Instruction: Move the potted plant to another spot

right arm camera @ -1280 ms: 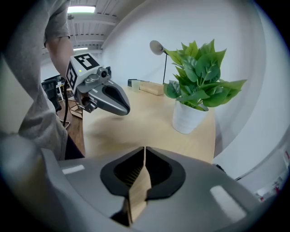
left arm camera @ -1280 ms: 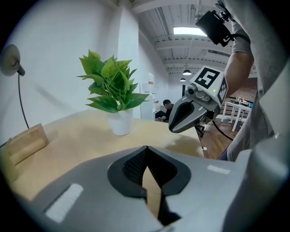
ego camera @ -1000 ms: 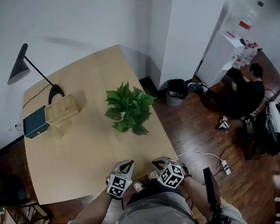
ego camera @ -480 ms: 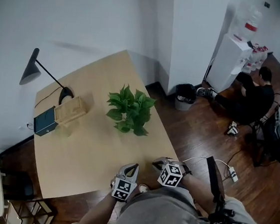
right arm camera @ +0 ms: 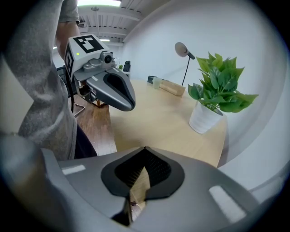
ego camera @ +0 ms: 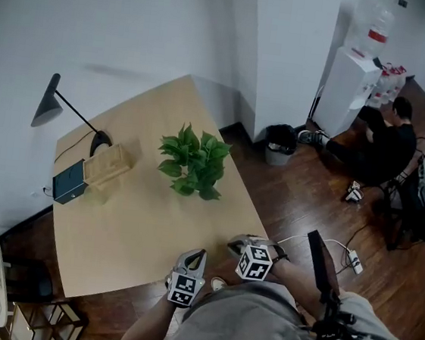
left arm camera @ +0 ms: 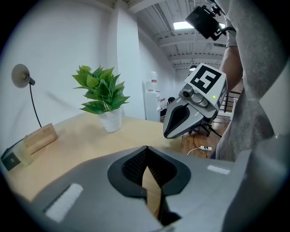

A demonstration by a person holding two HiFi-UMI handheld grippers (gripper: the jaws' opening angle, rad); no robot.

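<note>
1. The left gripper (left arm camera: 146, 148) has its jaws fully together, tips meeting, and nothing is clamped between them. It sits at the near edge of the table (ego camera: 133, 229), pointing forward and downward over the tabletop.
2. The right gripper (right arm camera: 144, 148) is likewise closed and empty. It sits just beside the left one, at the table's near right corner, and each gripper shows in the other's view.
3. A person's arms in grey sleeves (ego camera: 255, 326) hold both grippers close to the body.
4. The potted plant (ego camera: 193, 162) stands upright in a white pot (left arm camera: 111, 121) on the table. It is on the far half, near the right edge, well apart from both grippers, and neither touches it.
5. To the left of the plant, near the far left corner, a pale wooden box (ego camera: 108, 165) lies beside a dark box (ego camera: 68, 182). A black desk lamp (ego camera: 49, 107) stands just behind them, by the white wall.
6. Beyond the table, on the dark wooden floor (ego camera: 301, 191), a black waste bin (ego camera: 280, 144) stands by the wall corner. A white water dispenser (ego camera: 345, 93) stands further right.
7. A person in dark clothing (ego camera: 387, 140) is low on the floor next to the dispenser.
8. A white power strip (ego camera: 352, 261) lies on the floor to the right of the grippers.
</note>
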